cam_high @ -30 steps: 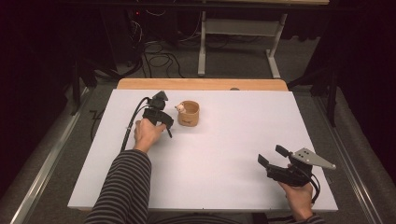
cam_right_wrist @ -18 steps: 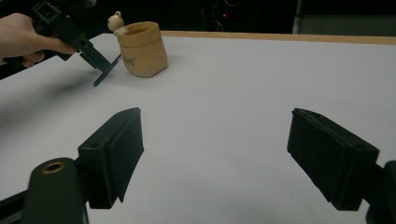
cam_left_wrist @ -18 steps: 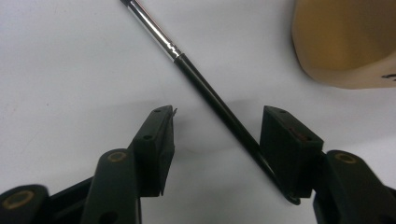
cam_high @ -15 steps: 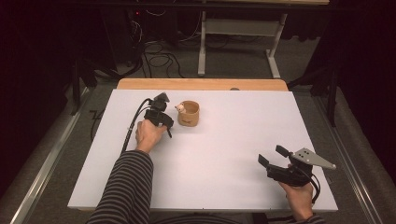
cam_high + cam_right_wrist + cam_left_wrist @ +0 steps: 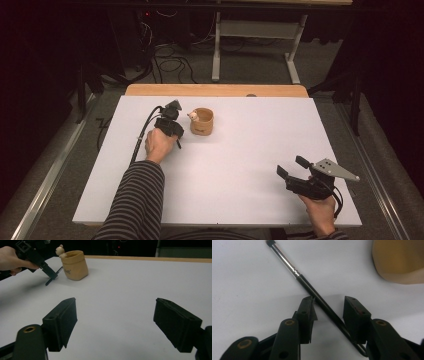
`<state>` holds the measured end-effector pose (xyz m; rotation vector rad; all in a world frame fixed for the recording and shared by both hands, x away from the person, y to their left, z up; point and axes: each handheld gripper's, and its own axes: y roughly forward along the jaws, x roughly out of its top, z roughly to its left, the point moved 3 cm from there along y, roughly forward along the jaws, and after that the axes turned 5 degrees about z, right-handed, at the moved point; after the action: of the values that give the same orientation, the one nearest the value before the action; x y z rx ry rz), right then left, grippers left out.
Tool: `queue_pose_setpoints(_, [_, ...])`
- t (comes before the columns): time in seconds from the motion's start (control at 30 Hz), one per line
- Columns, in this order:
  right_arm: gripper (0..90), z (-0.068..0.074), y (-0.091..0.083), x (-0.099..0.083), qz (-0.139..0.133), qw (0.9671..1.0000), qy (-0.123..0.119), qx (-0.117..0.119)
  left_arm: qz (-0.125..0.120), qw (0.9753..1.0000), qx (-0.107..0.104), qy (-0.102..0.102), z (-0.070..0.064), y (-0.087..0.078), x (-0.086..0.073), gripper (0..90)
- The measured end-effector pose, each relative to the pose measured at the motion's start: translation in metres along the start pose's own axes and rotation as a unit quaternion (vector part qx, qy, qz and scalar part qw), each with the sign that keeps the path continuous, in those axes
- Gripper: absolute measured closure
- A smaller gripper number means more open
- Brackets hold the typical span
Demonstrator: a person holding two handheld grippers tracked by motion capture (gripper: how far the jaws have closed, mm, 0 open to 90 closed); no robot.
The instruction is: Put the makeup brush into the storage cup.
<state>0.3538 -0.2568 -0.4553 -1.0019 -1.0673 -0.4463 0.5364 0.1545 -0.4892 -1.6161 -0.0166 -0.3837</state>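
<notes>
A thin black brush with a silver ferrule (image 5: 294, 272) lies on the white table (image 5: 240, 150), just left of a tan cup (image 5: 202, 122). My left gripper (image 5: 176, 131) points down at the brush. Its jaws stand open on either side of the handle (image 5: 328, 301), with a gap on each side. The cup (image 5: 398, 260) sits just past the jaws to the right. My right gripper (image 5: 292, 166) hovers near the table's front right corner, open and with nothing in it (image 5: 115, 302). From there I see the cup (image 5: 75, 265), the brush (image 5: 53, 276) and the left gripper (image 5: 50, 273).
A small pale round-headed figure (image 5: 192, 116) sits on the cup's rim on the side toward the left gripper. A wooden strip (image 5: 215, 90) runs along the table's far edge. Behind it are cables and a desk frame (image 5: 250, 45) on the floor.
</notes>
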Motion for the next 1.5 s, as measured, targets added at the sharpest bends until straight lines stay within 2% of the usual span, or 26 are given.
queue_pose_setpoints(0.37, [20.4, 0.0, 0.0, 0.0, 0.001, 1.0, -0.004, 0.0, 0.005, 0.9999, -0.009, -0.013, 0.007, -0.001, 0.0, 73.4])
queue_pose_setpoints(0.73, [21.1, 0.003, 0.0, 0.001, -0.005, 1.0, -0.008, 0.002, 0.01, 0.9998, -0.004, -0.019, 0.011, -0.001, 0.001, 83.3])
queue_pose_setpoints(1.0, [21.4, 0.004, 0.001, 0.001, -0.001, 0.9999, -0.01, 0.004, 0.009, 0.9996, -0.019, -0.02, 0.014, -0.001, 0.001, 83.6])
queue_pose_setpoints(1.5, [21.5, 0.003, 0.001, 0.001, 0.0, 1.0, -0.008, 0.004, 0.003, 0.9997, -0.022, -0.003, 0.019, -0.003, -0.001, 83.9])
